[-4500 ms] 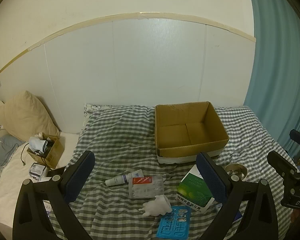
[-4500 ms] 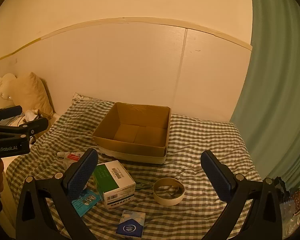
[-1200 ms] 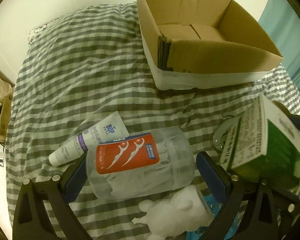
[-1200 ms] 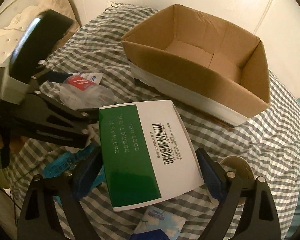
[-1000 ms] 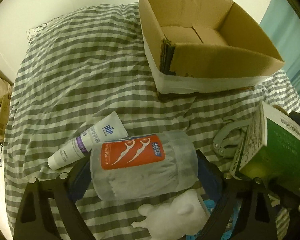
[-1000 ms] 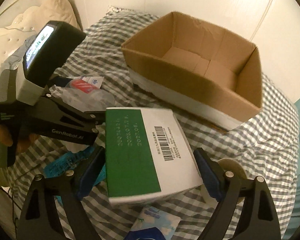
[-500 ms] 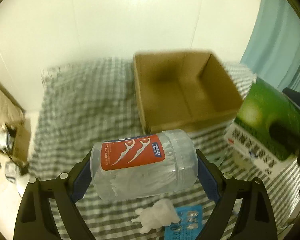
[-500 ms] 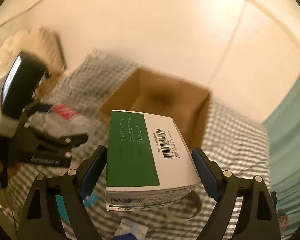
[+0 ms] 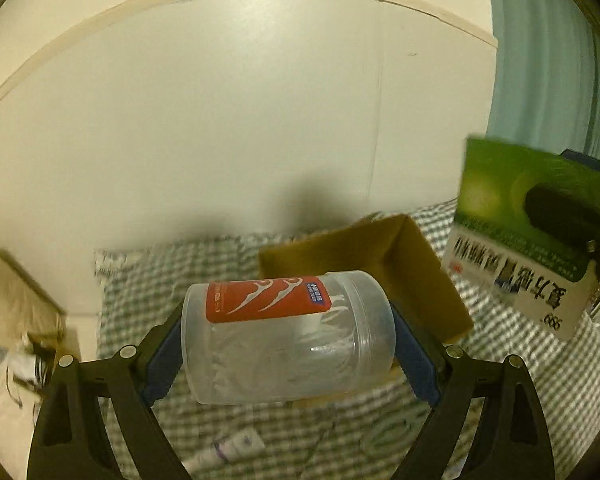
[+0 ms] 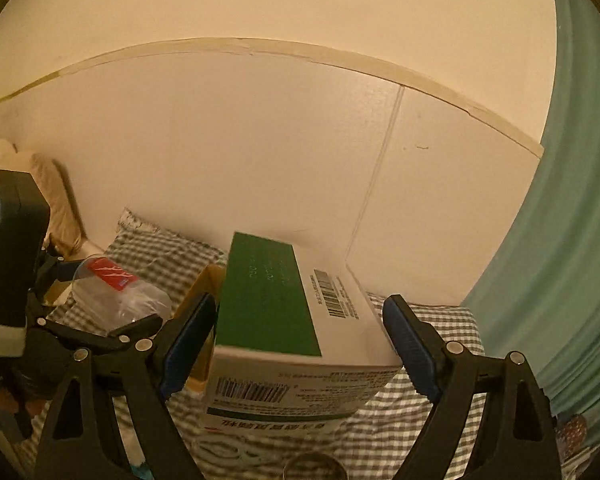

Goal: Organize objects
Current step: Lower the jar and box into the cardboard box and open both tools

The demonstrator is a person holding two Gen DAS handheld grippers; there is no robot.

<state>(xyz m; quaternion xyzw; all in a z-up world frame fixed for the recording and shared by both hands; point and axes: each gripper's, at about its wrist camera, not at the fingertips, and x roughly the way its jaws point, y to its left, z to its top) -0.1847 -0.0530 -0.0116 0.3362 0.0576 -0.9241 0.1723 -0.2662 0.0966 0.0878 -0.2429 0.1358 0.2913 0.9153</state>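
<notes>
The left gripper (image 9: 286, 354) clamps a clear floss-pick jar (image 9: 286, 336) sideways between its blue pads, held in the air near the cardboard box (image 9: 400, 264) on the checked bedspread (image 9: 148, 276). To its right, the right gripper (image 10: 298, 344) squeezes a green-and-white carton (image 10: 296, 340), also lifted, just near of the same box. Both loads likely go into the box. The two grippers ride close together, so lowering one at a time, jar over the left half and carton over the right, should avoid a clash. Each should release only once low inside the walls.
</notes>
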